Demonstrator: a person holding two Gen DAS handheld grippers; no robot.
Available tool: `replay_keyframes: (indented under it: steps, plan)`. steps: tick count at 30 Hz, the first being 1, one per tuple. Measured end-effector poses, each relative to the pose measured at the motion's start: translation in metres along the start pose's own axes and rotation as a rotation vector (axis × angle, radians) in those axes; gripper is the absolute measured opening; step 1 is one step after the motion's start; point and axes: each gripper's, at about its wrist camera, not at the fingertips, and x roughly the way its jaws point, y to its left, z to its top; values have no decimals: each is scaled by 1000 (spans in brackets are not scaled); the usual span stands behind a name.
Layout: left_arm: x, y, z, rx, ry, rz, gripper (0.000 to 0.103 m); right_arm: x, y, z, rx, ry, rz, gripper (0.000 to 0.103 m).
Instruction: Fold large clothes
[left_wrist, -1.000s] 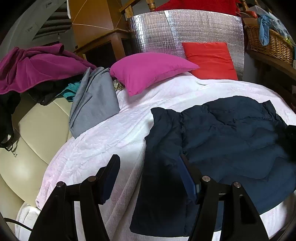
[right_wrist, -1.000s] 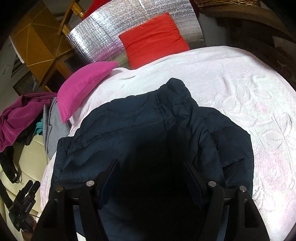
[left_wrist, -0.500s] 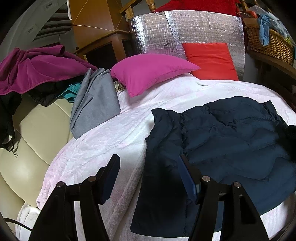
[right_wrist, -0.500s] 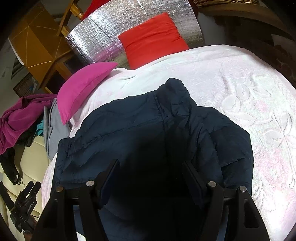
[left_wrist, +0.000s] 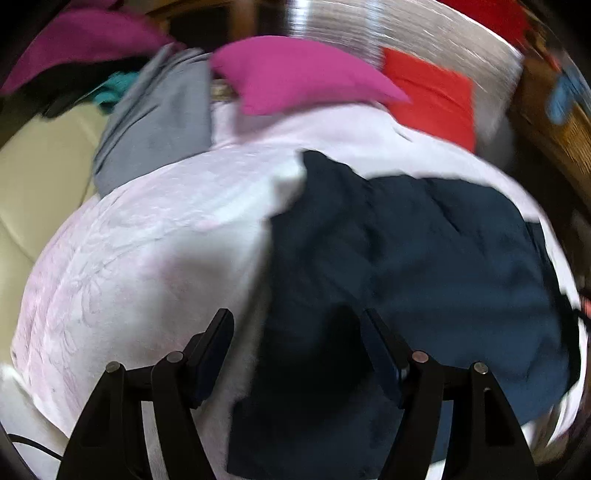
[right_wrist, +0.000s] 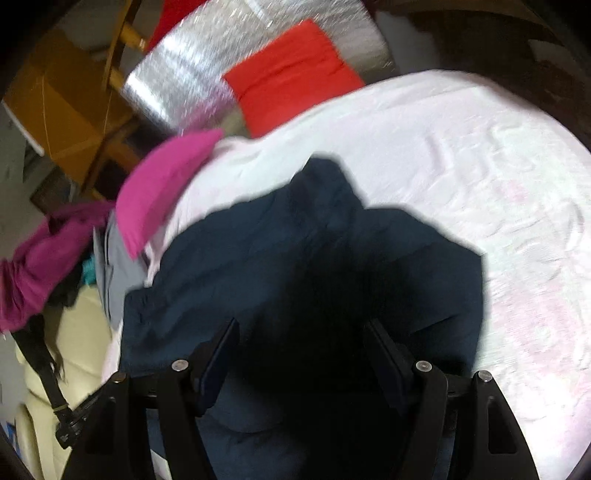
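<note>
The dark blue jacket (left_wrist: 424, 258) looked puffy and soft; I would grab its near edge. Both the left gripper (left_wrist: 297, 354) and the right gripper (right_wrist: 301, 356) were open and held nothing; the left jaws had just been opening.

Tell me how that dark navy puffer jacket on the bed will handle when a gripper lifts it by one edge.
The navy jacket lies crumpled with soft quilted folds, so it will probably droop and trail rather than hold shape. Its puffy fill suggests it is bulky but fairly light. The shell looks smooth, so it may slip on the pale blanket or between thin pads; a deep bite seems safer.

no legible txt anywhere
</note>
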Motion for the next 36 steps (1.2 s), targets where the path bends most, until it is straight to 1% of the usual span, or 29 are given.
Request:
replay_keyframes:
  steps: [2,4,5,6,8,9,10,11,12,13,14,15,16,17,18,20,22,24,26,27,29,30,31,33,35,36]
  plan:
    - [11,12,4,-48,32,-14,75,-9,-14,4,39,-20,24,73]
    - [28,23,6,-115,97,-52,75,-13,-25,5,67,-13,31,73]
    - [34,28,6,-149,117,-84,75,-14,-29,6,72,-13,17,73]
    - [40,31,5,-191,133,-136,75,-16,-33,5,79,-12,5,73]
    - [47,31,3,-220,154,-206,75,-13,-40,5,97,2,16,73]
    - [52,28,2,-223,165,-227,75,-10,-43,3,106,11,20,73]
    - [54,24,1,-217,162,-225,75,-5,-43,2,108,32,19,73]
    - [54,21,1,-206,155,-211,75,3,-42,0,97,72,3,73]
    - [53,17,2,-194,148,-194,75,6,-42,-2,80,89,-21,73]
    - [51,16,3,-194,148,-187,75,5,-39,-2,67,88,-29,73]
    - [49,16,4,-197,151,-188,75,-1,-38,-1,64,76,-15,73]
    - [46,16,4,-201,155,-204,75,-7,-38,0,69,62,3,73]
    - [44,17,6,-204,154,-223,75,-17,-39,3,75,26,23,73]
    - [43,18,7,-210,150,-244,75,-24,-41,5,78,-2,19,77]
    - [40,21,6,-223,146,-267,75,-32,-45,9,82,-40,-14,85]
    - [44,26,13,-246,158,-317,78,-34,-55,12,110,-57,-27,92]
    - [57,26,18,-252,210,-370,79,-22,-71,16,169,7,-10,92]
    - [66,23,19,-263,255,-394,81,-5,-86,18,238,76,11,93]
    - [74,21,19,-267,285,-413,83,11,-87,19,256,123,62,93]
    - [79,20,19,-271,307,-432,84,22,-84,19,245,160,80,96]
    - [81,20,20,-297,311,-461,85,28,-76,18,223,166,92,97]
    - [82,20,20,-307,310,-477,85,34,-70,19,213,171,114,100]
    - [83,19,20,-312,309,-489,85,38,-65,18,204,182,127,100]
    - [85,15,21,-313,305,-501,85,49,-52,15,157,199,120,103]
    - [88,8,23,-303,293,-498,85,58,-39,12,117,203,106,102]
    - [88,6,24,-303,288,-493,85,62,-34,10,107,213,97,97]
